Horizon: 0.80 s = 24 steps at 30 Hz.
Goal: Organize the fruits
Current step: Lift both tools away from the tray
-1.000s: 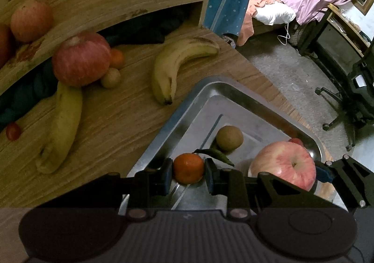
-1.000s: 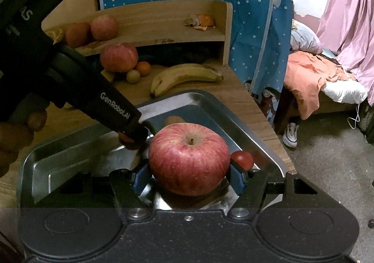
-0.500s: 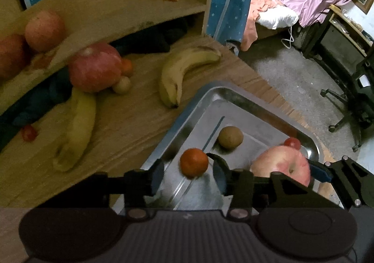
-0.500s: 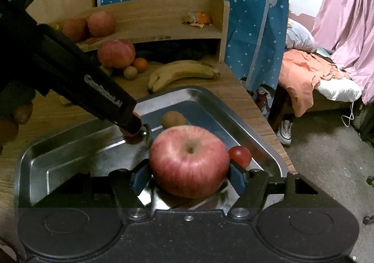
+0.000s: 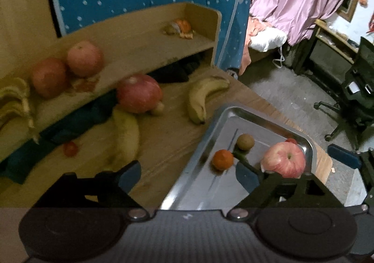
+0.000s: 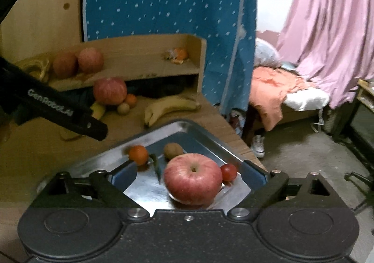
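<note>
A steel tray holds a red apple, a small orange, a kiwi, a cherry tomato and a green chili. My left gripper hangs open above the tray's left rim, holding nothing. In the right wrist view the apple rests on the tray between the spread fingers of my open right gripper, touching neither. The orange, kiwi and tomato lie around the apple.
On the wooden table lie two bananas, a big red apple and a small tomato. The shelf behind carries two apples and peel scraps. The table's edge drops to the floor on the right.
My left gripper opened, let the orange go onto the tray and pulled back and up. My right gripper opened off the apple, which now rests on the tray, and drew back.
</note>
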Each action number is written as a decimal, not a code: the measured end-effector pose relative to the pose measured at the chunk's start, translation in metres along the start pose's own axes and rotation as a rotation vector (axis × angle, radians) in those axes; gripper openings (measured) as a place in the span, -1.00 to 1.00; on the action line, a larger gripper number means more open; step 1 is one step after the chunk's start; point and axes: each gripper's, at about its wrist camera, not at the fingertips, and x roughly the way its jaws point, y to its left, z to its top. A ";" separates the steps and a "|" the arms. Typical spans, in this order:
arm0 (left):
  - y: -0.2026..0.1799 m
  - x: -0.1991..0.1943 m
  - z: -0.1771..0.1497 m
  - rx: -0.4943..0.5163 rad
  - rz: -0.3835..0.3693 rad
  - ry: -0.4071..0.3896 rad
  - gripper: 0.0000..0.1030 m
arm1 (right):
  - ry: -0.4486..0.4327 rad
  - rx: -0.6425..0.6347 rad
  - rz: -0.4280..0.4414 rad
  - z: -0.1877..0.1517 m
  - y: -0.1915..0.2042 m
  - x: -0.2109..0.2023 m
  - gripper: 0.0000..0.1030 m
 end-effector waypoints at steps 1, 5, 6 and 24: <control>0.006 -0.007 -0.001 0.007 -0.006 -0.013 0.88 | -0.009 0.013 -0.019 0.001 0.006 -0.008 0.95; 0.029 -0.034 -0.009 0.037 -0.022 -0.058 0.99 | -0.045 0.073 -0.087 0.007 0.030 -0.038 0.98; 0.035 -0.041 -0.011 0.045 -0.024 -0.068 0.99 | -0.055 0.084 -0.105 0.009 0.037 -0.046 0.98; 0.144 -0.148 -0.070 0.090 -0.048 -0.184 0.99 | -0.069 0.168 -0.299 -0.016 0.162 -0.157 0.98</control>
